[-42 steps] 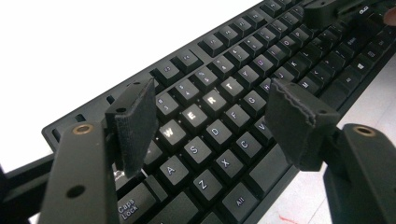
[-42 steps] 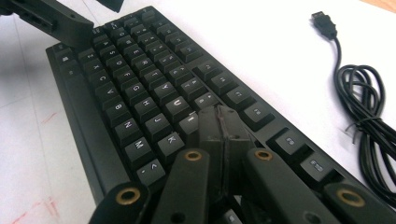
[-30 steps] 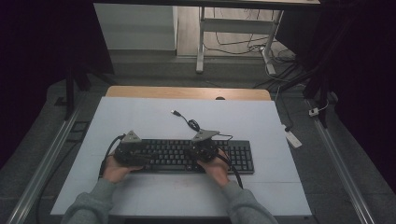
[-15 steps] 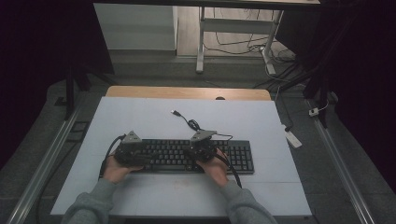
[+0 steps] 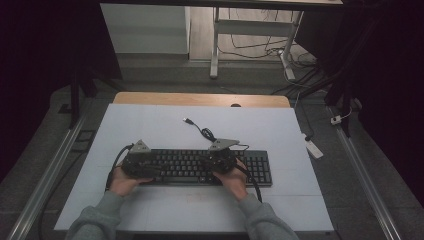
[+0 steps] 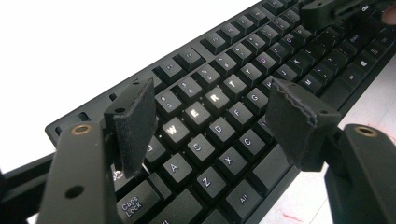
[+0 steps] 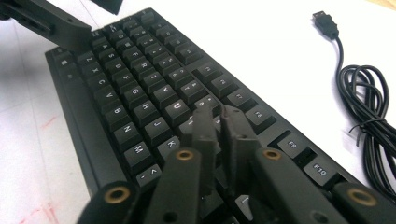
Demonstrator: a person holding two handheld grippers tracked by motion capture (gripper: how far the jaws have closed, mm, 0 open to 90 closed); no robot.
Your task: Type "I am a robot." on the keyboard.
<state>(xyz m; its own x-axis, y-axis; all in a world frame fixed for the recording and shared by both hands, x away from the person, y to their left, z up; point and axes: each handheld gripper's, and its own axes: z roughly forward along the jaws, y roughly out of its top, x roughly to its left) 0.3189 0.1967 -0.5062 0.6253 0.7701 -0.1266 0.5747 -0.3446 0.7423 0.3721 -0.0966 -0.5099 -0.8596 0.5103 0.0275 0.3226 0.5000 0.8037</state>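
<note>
With the left gripper (image 6: 210, 121) held wide and the right gripper (image 7: 219, 123) just parting, empty, the keyboard (image 5: 200, 167) near the tabletop's front edge is risking 2 keys being pressed together.

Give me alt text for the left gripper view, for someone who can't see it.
The left gripper hovers open over a black keyboard, its two padded jaws standing apart above the W, E, R, A, S and D keys. The keyboard lies on a white table.
</note>
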